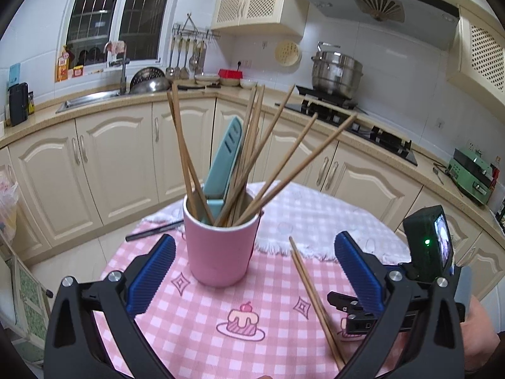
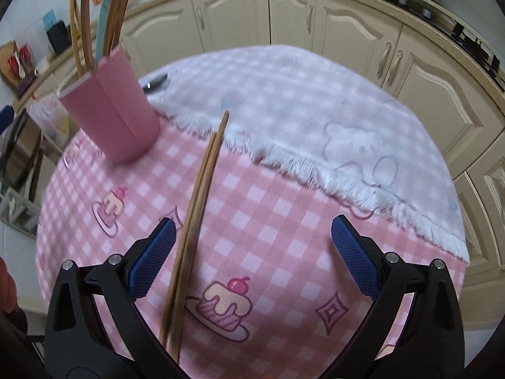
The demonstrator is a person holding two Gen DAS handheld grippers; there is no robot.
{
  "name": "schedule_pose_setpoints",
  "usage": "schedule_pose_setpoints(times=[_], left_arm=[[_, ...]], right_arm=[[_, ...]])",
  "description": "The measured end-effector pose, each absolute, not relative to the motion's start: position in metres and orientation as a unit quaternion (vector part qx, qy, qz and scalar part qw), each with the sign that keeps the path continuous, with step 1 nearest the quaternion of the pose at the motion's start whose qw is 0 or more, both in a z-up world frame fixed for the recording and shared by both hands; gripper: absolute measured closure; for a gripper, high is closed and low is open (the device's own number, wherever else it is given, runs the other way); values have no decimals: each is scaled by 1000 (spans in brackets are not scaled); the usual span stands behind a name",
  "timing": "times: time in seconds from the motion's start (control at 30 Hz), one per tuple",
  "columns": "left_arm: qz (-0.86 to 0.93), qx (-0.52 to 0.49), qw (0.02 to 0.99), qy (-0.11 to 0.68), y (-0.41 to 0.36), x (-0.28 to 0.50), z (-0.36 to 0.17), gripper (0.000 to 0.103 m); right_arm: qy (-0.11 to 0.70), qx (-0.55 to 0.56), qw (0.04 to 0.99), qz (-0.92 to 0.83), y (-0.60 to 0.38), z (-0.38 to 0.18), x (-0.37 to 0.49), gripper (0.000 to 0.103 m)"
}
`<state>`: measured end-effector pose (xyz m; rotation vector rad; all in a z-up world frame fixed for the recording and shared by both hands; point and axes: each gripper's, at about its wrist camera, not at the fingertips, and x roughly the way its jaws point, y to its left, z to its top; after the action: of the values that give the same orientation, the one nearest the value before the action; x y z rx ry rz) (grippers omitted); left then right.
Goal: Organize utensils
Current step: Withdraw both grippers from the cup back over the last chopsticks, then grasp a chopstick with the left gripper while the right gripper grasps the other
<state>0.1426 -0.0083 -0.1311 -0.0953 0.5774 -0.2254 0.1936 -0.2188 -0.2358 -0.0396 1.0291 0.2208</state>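
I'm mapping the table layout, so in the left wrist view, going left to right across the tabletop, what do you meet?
Dark utensil lying at the table's far left edge → pink holder full of chopsticks → loose chopstick pair lying on the checked cloth → the right gripper, partly in view.

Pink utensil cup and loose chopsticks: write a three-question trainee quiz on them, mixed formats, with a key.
1. True or false: the pair of loose wooden chopsticks lies on the pink checked tablecloth, outside the tall pink utensil cup.
2. Multiple choice: besides wooden chopsticks, what stands in the cup? A) a steel ladle B) a light blue plastic knife sheath C) a red spoon
3. Fill in: the blue ribbed fingers of the right gripper are ____ (open/shut).

Key: 1 true; 2 B; 3 open, with the chopsticks between the fingers and not clamped.
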Motion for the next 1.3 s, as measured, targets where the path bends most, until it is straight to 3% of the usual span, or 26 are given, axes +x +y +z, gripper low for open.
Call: schedule_pose_setpoints(times=[0.53, 0.73, 1.2, 1.3], left_arm=[[-101, -45, 933, 342, -14, 150, -162, 4], [-100, -40, 921, 375, -22, 153, -177, 5], [-117, 48, 874, 469, -90, 186, -233, 5], [-115, 61, 865, 484, -97, 193, -242, 10]], right_arm=[[512, -104, 849, 73, -199, -255, 201, 6], [507, -89, 854, 67, -218, -255, 199, 6], [507, -113, 847, 111, -255, -257, 184, 6], [504, -127, 845, 124, -254, -256, 182, 6]])
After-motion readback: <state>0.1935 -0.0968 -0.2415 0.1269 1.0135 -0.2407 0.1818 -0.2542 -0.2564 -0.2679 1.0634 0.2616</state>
